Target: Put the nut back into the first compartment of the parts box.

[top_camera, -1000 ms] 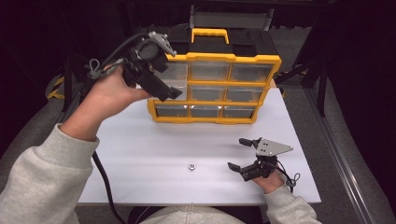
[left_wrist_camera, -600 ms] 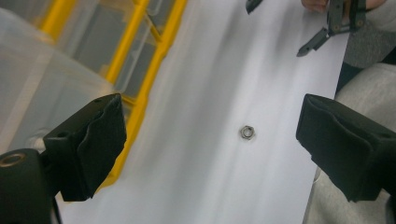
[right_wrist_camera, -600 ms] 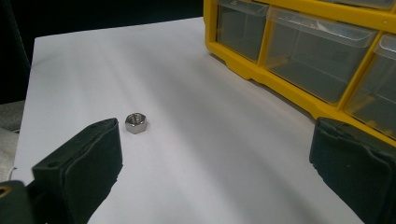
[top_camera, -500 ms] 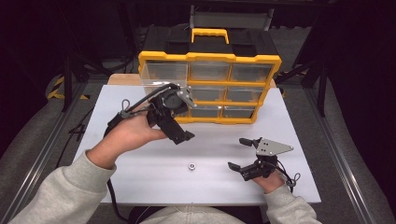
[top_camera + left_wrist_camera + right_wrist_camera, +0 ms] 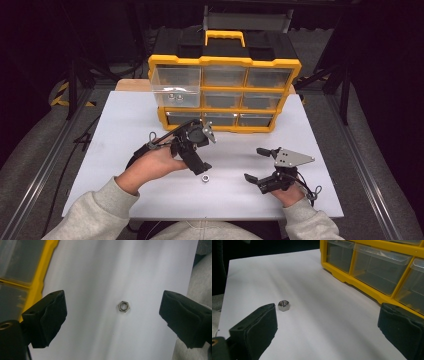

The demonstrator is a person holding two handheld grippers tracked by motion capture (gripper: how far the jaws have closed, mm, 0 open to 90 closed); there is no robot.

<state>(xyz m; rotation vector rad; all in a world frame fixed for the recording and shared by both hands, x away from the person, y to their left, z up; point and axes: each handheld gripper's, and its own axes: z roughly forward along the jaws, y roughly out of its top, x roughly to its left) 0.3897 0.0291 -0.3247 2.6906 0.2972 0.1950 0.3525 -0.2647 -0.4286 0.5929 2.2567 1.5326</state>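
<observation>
Your left gripper (image 5: 198, 161) hangs low over the white table (image 5: 125, 130) with its jaws spread wide; they have just been opening a little more, and nothing is pinched between them. The hex nut (image 5: 123, 306) lies flat on the table in the gap between the two black pads, a bit nearer to the right pad than to the left one, and it touches neither. In the high view, the same nut (image 5: 204, 178) sits just below the tip of this gripper.

Your right gripper (image 5: 266, 168) rests on the table near the front edge, also spread wide and holding nothing. From it, the nut (image 5: 283, 305) is just beyond its left pad.

Behind your left gripper stands the yellow drawer organizer (image 5: 225, 95). Its top left drawer (image 5: 176, 88) is pulled out, and small metal parts (image 5: 175, 97) lie inside.
</observation>
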